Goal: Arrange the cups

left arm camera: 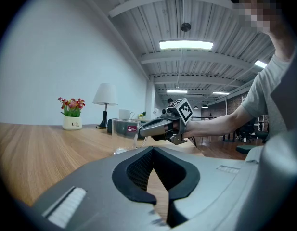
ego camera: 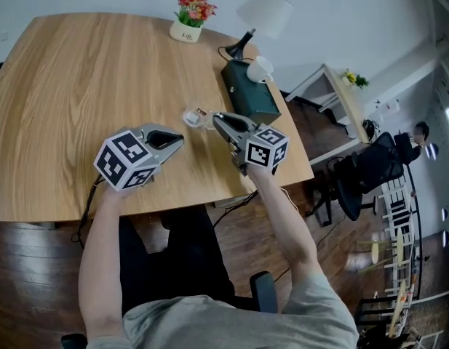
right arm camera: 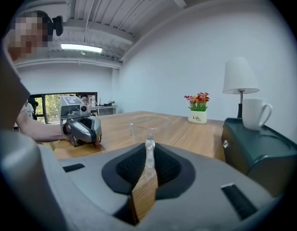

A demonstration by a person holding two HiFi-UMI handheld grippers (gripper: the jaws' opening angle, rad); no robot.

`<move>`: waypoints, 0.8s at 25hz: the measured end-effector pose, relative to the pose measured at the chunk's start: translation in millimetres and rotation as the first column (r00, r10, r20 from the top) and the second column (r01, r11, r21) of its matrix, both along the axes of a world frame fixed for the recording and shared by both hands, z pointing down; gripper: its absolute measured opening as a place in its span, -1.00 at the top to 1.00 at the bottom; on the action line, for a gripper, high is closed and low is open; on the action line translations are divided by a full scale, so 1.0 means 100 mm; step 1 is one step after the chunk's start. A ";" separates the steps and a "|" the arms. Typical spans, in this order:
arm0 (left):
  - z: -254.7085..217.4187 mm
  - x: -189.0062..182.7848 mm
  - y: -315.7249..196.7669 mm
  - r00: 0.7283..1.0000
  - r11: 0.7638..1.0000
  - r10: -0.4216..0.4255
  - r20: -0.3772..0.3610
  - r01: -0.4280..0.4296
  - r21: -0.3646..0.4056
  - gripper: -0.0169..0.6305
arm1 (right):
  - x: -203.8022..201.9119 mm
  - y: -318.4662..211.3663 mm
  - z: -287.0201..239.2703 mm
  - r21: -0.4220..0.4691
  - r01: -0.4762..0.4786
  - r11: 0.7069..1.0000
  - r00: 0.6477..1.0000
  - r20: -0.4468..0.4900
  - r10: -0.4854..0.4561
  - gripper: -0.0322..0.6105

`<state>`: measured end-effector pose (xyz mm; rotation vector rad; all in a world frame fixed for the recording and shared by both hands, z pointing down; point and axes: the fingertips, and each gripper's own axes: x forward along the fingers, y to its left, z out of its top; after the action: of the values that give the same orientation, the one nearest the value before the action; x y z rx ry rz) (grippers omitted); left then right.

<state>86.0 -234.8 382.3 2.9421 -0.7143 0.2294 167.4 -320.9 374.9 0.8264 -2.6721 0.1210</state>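
A clear glass cup (ego camera: 193,117) stands upright on the wooden table (ego camera: 71,86); it also shows in the left gripper view (left arm camera: 124,137). My right gripper (ego camera: 215,117) is shut on its near wall, and in the right gripper view the thin glass wall (right arm camera: 149,143) is pinched between the pads (right arm camera: 149,153). My left gripper (ego camera: 179,141) rests low on the table to the left of the cup, apart from it, its jaws (left arm camera: 153,161) shut with nothing between them. A white mug (ego camera: 259,69) sits on a dark green box (ego camera: 249,97) beyond the glass.
A white table lamp (ego camera: 264,13) and a small pot of flowers (ego camera: 186,29) stand at the table's far edge. The table's right edge runs close behind the box. A black office chair (ego camera: 362,173) and a white desk (ego camera: 340,93) are on the floor to the right.
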 end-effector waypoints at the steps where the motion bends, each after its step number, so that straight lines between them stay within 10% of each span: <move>1: 0.00 0.00 0.00 1.000 1.000 0.000 0.000 0.000 0.000 0.92 | 0.01 0.01 -0.03 0.006 -0.002 1.000 1.000 0.004 0.002 0.76; 11: 0.00 -0.01 -0.01 1.000 1.000 -0.001 -0.002 0.001 0.000 0.92 | 0.58 -0.20 -0.70 0.088 -0.122 0.989 0.989 0.095 0.113 0.76; 20: 0.00 -0.01 0.00 1.000 1.000 -0.001 -0.001 0.001 0.000 0.92 | 1.89 -0.87 -0.89 0.061 -0.424 0.904 0.905 0.006 0.424 0.75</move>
<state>85.4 -234.7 382.2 2.9418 -0.7161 0.2270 356.7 -407.7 286.0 1.4170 -2.4548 0.1404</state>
